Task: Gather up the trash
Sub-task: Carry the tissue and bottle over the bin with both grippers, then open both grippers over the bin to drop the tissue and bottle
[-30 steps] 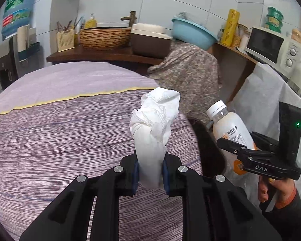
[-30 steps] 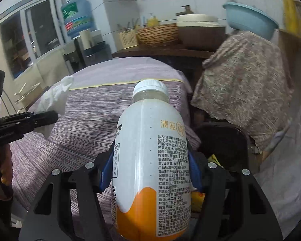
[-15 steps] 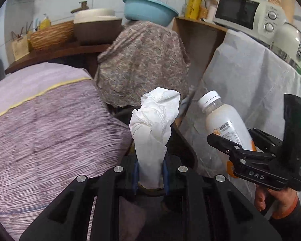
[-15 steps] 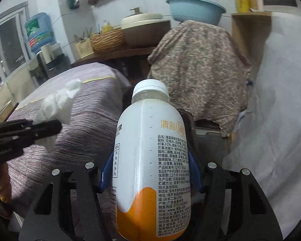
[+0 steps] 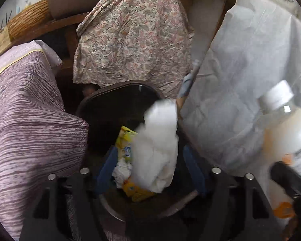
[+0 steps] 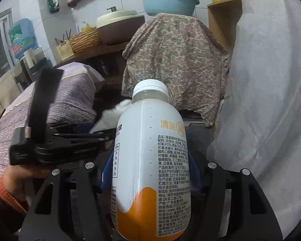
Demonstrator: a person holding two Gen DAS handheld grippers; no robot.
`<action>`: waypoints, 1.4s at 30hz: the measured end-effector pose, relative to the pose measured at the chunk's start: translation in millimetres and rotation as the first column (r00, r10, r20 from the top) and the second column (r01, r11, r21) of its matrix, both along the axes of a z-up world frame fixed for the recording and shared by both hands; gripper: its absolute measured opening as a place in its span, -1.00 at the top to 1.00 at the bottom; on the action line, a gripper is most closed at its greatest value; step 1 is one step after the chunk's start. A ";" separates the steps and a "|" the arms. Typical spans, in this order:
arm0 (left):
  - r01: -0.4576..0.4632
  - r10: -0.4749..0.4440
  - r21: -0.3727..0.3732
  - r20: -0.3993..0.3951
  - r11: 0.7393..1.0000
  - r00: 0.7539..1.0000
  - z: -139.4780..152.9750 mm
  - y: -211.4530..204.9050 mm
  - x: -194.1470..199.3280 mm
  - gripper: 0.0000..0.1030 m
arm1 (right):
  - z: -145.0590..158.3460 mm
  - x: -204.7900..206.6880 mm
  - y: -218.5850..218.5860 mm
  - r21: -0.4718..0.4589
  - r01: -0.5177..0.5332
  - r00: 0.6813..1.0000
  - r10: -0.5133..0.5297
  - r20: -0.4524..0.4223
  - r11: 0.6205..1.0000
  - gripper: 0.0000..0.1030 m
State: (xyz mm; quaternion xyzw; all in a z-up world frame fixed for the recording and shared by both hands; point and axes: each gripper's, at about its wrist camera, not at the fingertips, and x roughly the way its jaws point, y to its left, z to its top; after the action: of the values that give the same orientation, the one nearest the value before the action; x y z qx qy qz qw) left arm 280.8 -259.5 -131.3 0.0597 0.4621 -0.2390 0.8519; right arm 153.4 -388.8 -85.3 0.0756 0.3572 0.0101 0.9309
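My left gripper (image 5: 149, 170) hangs over the dark trash bin (image 5: 114, 89), and its jaws are opening. The crumpled white tissue (image 5: 156, 146) is blurred between the blue pads (image 5: 106, 168) and touches neither. A yellow wrapper (image 5: 125, 140) and a white paper wad (image 5: 122, 172) lie inside the bin. My right gripper (image 6: 150, 172) is shut on a white and orange drink bottle (image 6: 150, 160) with a white cap, held upright to the right of the bin. The same bottle (image 5: 287, 132) shows blurred at the right of the left wrist view. The left gripper (image 6: 102, 136) and tissue (image 6: 110, 116) show left of the bottle.
A table under a purple striped cloth (image 5: 30, 130) borders the bin on the left. A paisley cloth (image 5: 130, 40) covers something behind it, and a white sheet (image 5: 240, 80) drapes the right side. A wicker basket (image 6: 84, 40) and blue basin (image 6: 168, 2) sit at the back.
The left gripper has swung from above the table down over the bin, and its jaws have parted from the tissue. The right gripper has followed rightward with the bottle held.
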 end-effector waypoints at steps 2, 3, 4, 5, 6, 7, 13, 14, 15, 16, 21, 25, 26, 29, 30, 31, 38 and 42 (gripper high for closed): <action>0.001 -0.001 0.003 -0.006 1.000 1.000 -2.2 -1.6 -1.1 -0.38 | -2.6 -0.3 -4.6 -0.006 0.010 1.000 -0.010 -0.006 1.000 -0.20; -0.001 0.001 0.005 -0.003 1.000 1.000 -2.1 -0.6 -2.9 -0.45 | -3.9 -1.0 -6.7 -0.007 0.014 1.000 -0.014 -0.008 1.000 -0.20; -0.002 0.002 0.006 0.004 1.000 1.000 -0.7 -0.3 -5.4 -0.49 | -5.6 -1.0 -9.8 -0.004 0.021 1.000 -0.021 -0.010 1.000 -0.20; -0.003 0.003 0.009 0.016 1.000 1.000 1.9 0.7 -8.8 -0.51 | -6.7 -0.6 -11.7 -0.002 0.025 1.000 -0.025 -0.012 1.000 -0.20; -0.003 0.003 0.012 0.024 1.000 1.000 4.2 -0.2 -11.3 -0.52 | -8.1 -0.1 -13.8 0.000 0.029 0.999 -0.029 -0.013 1.000 -0.20; -0.005 0.005 0.017 0.036 1.000 0.999 8.0 0.8 -15.6 -0.53 | -9.5 0.5 -15.5 0.000 0.034 0.999 -0.034 -0.015 0.999 -0.20; -0.039 0.045 -0.049 0.120 0.998 0.992 41.1 19.0 -40.2 -0.73 | -17.3 8.4 -20.9 -0.005 0.051 0.998 -0.051 -0.022 0.999 -0.20; -0.052 0.059 -0.064 0.126 0.997 0.990 46.4 24.6 -44.1 -0.74 | -18.1 10.1 -20.0 -0.007 0.051 0.998 -0.051 -0.024 0.999 -0.20; -0.058 0.066 -0.073 0.126 0.996 0.990 50.0 27.6 -45.6 -0.74 | -19.5 12.4 -19.4 -0.009 0.051 0.998 -0.051 -0.027 0.999 -0.20; -0.067 0.077 -0.082 0.128 0.994 0.989 56.4 33.2 -49.9 -0.74 | -20.2 14.0 -18.4 -0.008 0.049 0.998 -0.050 -0.029 0.999 -0.20; -0.070 0.096 -0.133 0.197 0.989 0.976 89.9 51.1 -69.3 -0.81 | -25.4 28.6 -7.6 0.001 0.020 0.999 -0.020 -0.039 1.000 -0.20; -0.102 0.141 -0.159 0.260 0.982 0.955 112.3 72.3 -83.1 -0.88 | -32.5 44.4 8.4 -0.001 -0.019 0.998 0.019 -0.055 1.000 -0.20; -0.119 0.157 -0.153 0.264 0.981 0.952 114.7 78.5 -84.8 -0.88 | -35.0 49.2 13.1 -0.001 -0.032 0.998 0.032 -0.059 0.999 -0.20; -0.162 0.195 -0.144 0.260 0.976 0.946 117.7 96.0 -86.2 -0.88 | -44.8 65.1 27.2 -0.004 -0.066 0.995 0.065 -0.076 0.998 -0.20; -0.165 0.199 -0.149 0.254 0.975 0.946 118.8 100.4 -86.3 -0.88 | -47.8 69.5 30.1 -0.003 -0.072 0.994 0.071 -0.080 0.997 -0.20; -0.171 0.208 -0.164 0.246 0.972 0.947 120.8 106.3 -85.8 -0.88 | -53.0 76.3 34.7 0.000 -0.080 0.993 0.079 -0.087 0.997 -0.20; -0.214 0.249 -0.163 0.244 0.963 0.937 119.5 122.9 -84.1 -0.88 | -88.9 123.6 57.4 0.002 -0.105 0.985 0.105 -0.135 0.994 -0.21; -0.225 0.259 -0.158 0.244 0.961 0.934 118.4 127.6 -84.0 -0.88 | -106.9 143.8 66.5 -0.008 -0.101 0.984 0.098 -0.150 0.995 -0.39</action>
State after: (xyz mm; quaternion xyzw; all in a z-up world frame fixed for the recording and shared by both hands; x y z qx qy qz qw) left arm 196.8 -131.9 -12.9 -0.0210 0.3329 -0.1509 0.9306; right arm 297.1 -322.3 -192.2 0.0512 0.4292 0.0483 0.9005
